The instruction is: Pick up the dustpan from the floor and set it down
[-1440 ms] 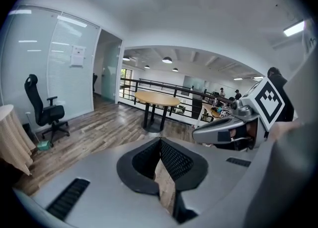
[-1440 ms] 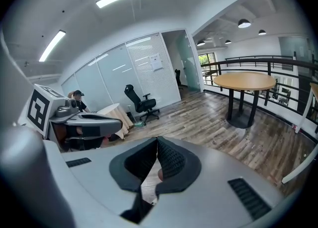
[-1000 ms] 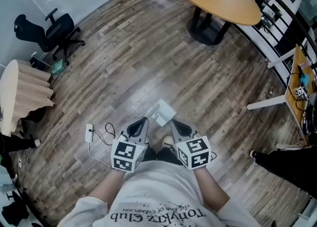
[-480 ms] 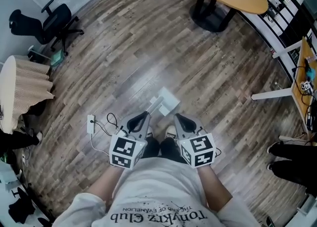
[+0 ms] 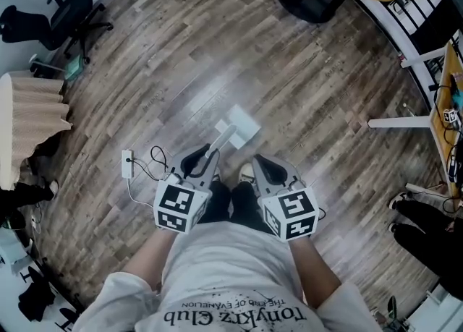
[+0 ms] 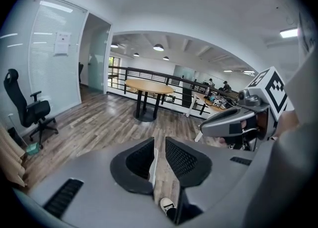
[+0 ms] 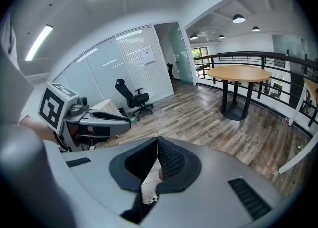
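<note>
A person stands on a wood-plank floor [image 5: 304,70] with both forearms stretched forward, hand-held grippers side by side and angled down over a shoe [image 5: 247,172]. The left hand-held gripper [image 5: 207,155] has just been opening its jaws, which stand slightly apart, with the handle of the white dustpan [image 5: 237,125] showing in the gap but not clamped. The dustpan lies flat on the floor just beyond, pan end farther away. The right hand-held gripper [image 5: 261,166] is closed, jaw tips together on nothing.

Glossy wood floor [image 5: 304,92] — plastic dustpan [image 5: 236,129]
</note>
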### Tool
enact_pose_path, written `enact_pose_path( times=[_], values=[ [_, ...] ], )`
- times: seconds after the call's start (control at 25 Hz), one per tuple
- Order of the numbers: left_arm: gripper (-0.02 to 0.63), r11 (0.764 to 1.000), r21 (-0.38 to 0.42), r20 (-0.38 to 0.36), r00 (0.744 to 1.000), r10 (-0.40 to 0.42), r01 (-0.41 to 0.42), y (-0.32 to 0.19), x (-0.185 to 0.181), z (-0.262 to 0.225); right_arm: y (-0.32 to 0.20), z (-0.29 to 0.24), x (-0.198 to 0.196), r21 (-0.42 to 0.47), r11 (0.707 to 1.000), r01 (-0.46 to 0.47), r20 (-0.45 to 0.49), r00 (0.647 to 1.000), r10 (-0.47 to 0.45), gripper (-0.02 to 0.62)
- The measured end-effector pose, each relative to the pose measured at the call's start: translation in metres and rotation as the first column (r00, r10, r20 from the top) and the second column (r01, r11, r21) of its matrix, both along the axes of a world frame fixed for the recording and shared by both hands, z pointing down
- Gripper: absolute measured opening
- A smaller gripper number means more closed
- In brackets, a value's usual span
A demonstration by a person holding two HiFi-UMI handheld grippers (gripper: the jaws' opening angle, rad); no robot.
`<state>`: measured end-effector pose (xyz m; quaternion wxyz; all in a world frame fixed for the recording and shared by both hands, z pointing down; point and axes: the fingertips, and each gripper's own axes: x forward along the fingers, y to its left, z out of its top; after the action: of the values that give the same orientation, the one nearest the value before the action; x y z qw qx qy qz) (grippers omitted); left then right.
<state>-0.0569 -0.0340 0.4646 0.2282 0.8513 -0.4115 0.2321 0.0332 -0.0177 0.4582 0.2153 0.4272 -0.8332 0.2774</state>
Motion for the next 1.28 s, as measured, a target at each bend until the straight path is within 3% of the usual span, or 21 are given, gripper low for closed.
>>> enact_pose_path(
  times=[0.28, 0.72, 1.0, 1.28],
  values=[
    [0.115, 0.999, -0.046, 0.031, 0.999, 0.028, -0.027, -0.007, 0.001, 0.033, -0.006, 0.013, -0.004, -0.025, 1.0, -0.002, 0.01, 1.0, 0.003, 0.026],
    [0.233, 0.97, -0.152, 0.176, 0.961, 0.213, -0.187, -0.011, 0.009, 0.108, -0.014, 0.037, -0.003, -0.079, 0.997, -0.017, 0.017, 1.0, 0.019, 0.026],
    [0.249, 0.952, -0.22, 0.192, 0.947, 0.257, -0.213, -0.014, 0.015, 0.138, -0.013, 0.049, -0.003, -0.109, 0.994, -0.033, 0.021, 0.999, 0.036, 0.026],
    [0.249, 0.948, -0.241, 0.177, 0.951, 0.253, -0.208, -0.023, 0.024, 0.155, -0.011, 0.058, -0.003, -0.13, 0.991, -0.045, 0.023, 0.999, 0.048, 0.026]
  ],
)
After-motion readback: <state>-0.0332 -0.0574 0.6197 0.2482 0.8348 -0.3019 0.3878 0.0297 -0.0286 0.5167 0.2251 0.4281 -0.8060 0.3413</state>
